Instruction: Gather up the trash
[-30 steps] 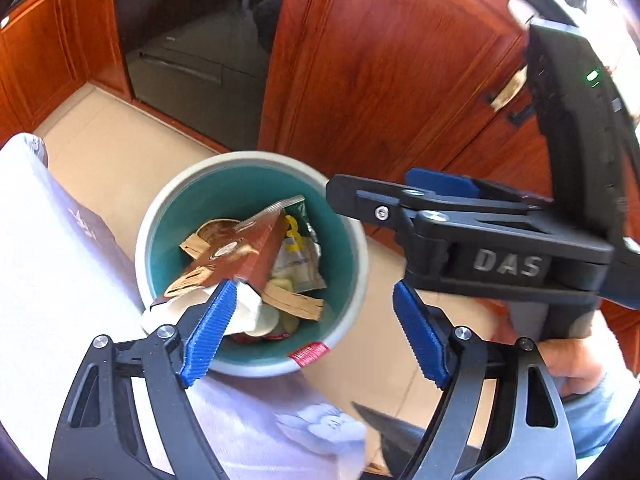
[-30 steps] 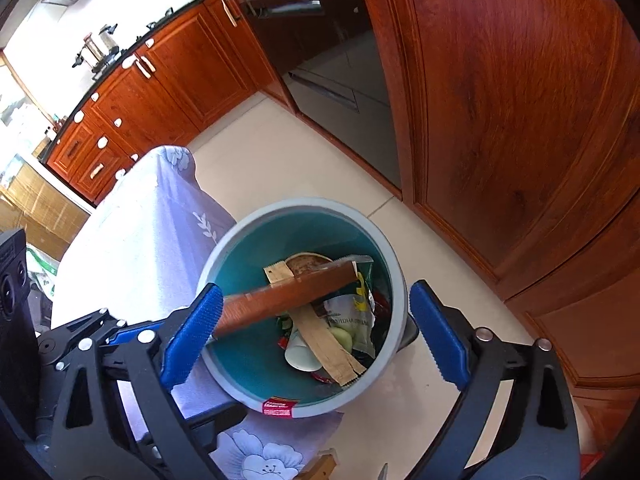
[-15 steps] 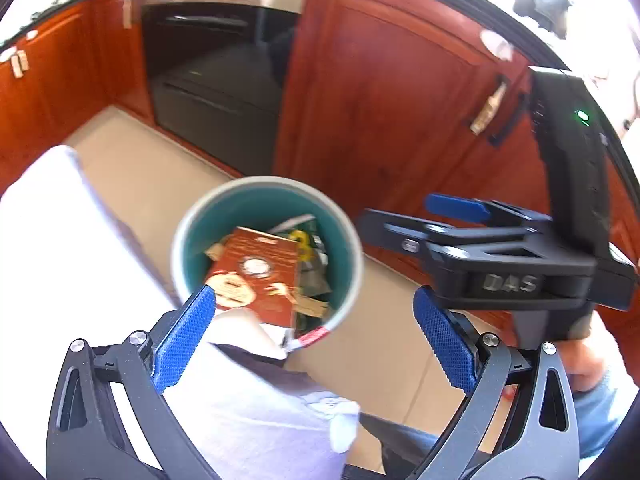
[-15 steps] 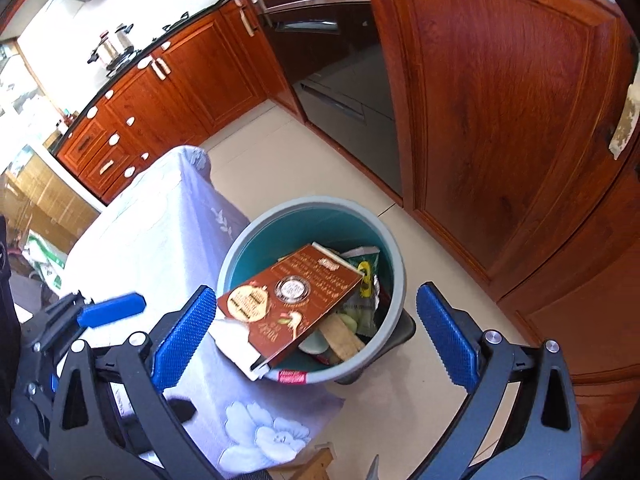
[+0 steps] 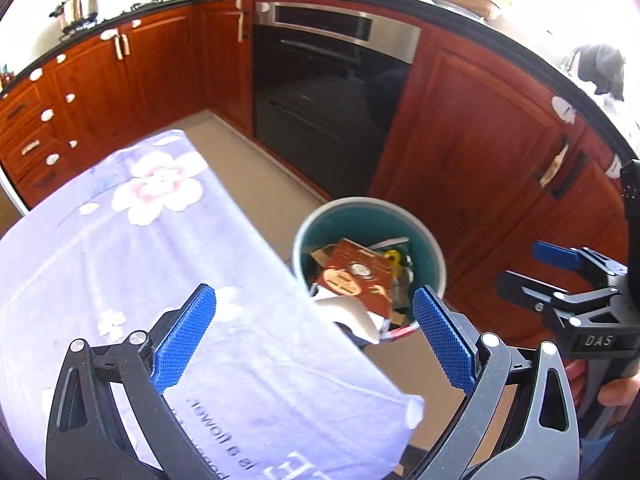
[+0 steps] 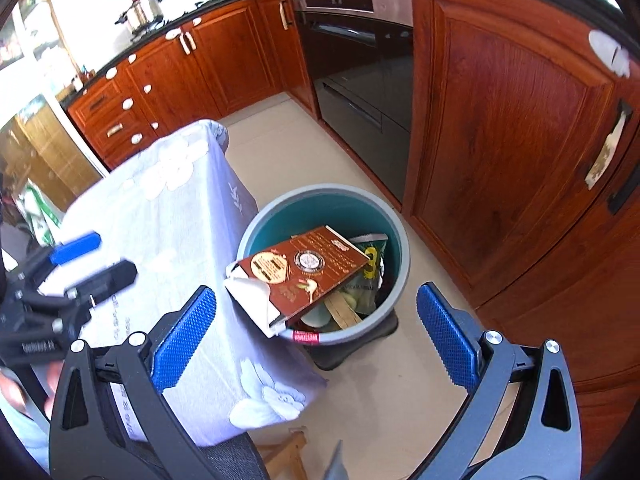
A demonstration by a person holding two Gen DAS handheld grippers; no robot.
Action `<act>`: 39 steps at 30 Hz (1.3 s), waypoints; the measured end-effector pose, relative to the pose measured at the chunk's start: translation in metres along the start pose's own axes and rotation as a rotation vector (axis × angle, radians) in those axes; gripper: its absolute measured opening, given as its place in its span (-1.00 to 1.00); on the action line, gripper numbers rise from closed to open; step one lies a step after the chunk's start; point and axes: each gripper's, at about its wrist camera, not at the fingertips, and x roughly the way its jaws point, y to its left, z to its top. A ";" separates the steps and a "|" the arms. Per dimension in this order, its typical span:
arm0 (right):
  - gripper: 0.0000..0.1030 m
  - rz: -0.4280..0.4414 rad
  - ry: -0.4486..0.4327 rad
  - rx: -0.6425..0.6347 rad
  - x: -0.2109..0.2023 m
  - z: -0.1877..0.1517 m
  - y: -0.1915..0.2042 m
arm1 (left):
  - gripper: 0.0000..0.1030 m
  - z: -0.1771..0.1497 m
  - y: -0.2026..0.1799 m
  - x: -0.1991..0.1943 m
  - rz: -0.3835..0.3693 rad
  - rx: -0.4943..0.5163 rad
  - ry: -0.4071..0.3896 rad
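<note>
Since the box lies in the bin: drop looks done.
Brown box: leans over the bin rim, too long.
Left gripper: jaws wide apart, empty.
Right gripper: wide apart, empty.

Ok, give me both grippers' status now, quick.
Left gripper: open, jaws just widened, nothing between them.
Right gripper: open, jaws just widened, holding nothing; the brown box lies in the bin.
</note>
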 end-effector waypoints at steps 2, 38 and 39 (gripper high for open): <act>0.87 -0.010 0.008 -0.021 -0.004 -0.005 0.007 | 0.92 -0.005 0.006 -0.006 0.027 -0.004 -0.007; 0.88 -0.109 0.047 -0.240 -0.034 -0.059 0.057 | 0.92 -0.065 0.030 -0.057 0.138 -0.064 -0.040; 0.88 -0.108 0.049 -0.240 -0.032 -0.059 0.057 | 0.92 -0.065 0.030 -0.056 0.139 -0.064 -0.038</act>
